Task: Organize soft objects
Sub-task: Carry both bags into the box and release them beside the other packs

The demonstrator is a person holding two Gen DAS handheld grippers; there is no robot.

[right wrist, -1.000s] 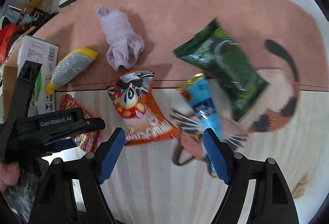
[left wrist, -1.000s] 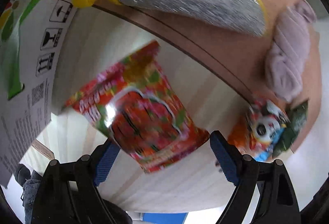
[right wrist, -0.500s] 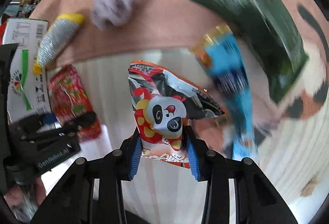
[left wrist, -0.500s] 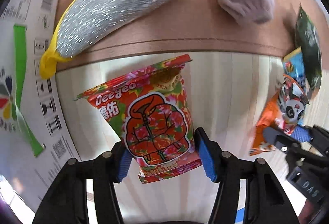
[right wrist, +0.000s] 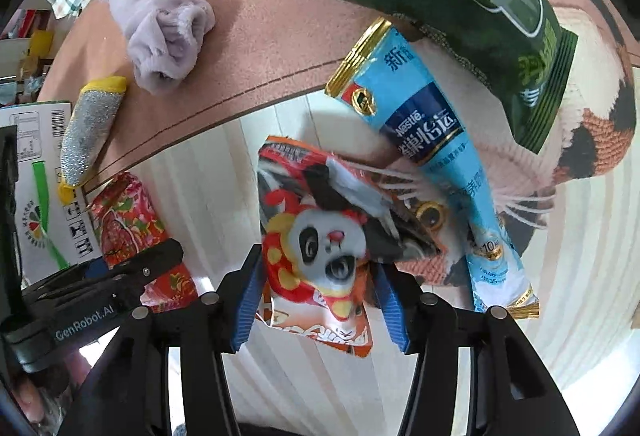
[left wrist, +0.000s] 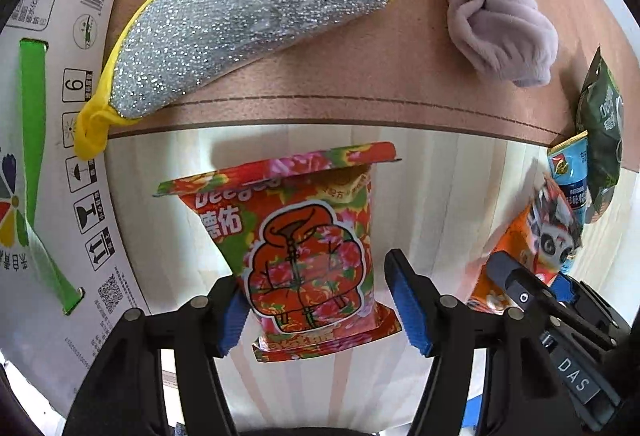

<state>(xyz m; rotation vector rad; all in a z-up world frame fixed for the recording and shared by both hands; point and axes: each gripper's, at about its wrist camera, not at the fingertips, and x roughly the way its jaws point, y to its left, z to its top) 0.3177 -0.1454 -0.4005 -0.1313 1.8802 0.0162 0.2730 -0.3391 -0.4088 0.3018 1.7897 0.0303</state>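
Observation:
My left gripper (left wrist: 320, 296) is shut on the lower part of a red floral snack packet (left wrist: 304, 244), its blue pads against both side edges. My right gripper (right wrist: 318, 296) is shut on an orange panda snack packet (right wrist: 320, 244). The red packet also shows in the right wrist view (right wrist: 132, 224), under the left gripper. A lilac plush cloth (left wrist: 492, 11) and a silver scouring pad with yellow trim (left wrist: 240, 23) lie on the pink mat (left wrist: 340, 83). A blue Nestle sachet (right wrist: 436, 155) and a dark green packet (right wrist: 460, 3) lie to the right.
A white cardboard box with green print (left wrist: 44, 163) stands at the left, touching the scouring pad's end. A cat-face rug (right wrist: 580, 139) lies under the sachet and green packet. Pale wood flooring (left wrist: 440, 187) runs below the mat. Clutter lies beyond the mat's far edge.
Both grippers have closed from wide open onto their packets over the last second. The left one swung round square to the red packet; the right one moved in on the panda packet.

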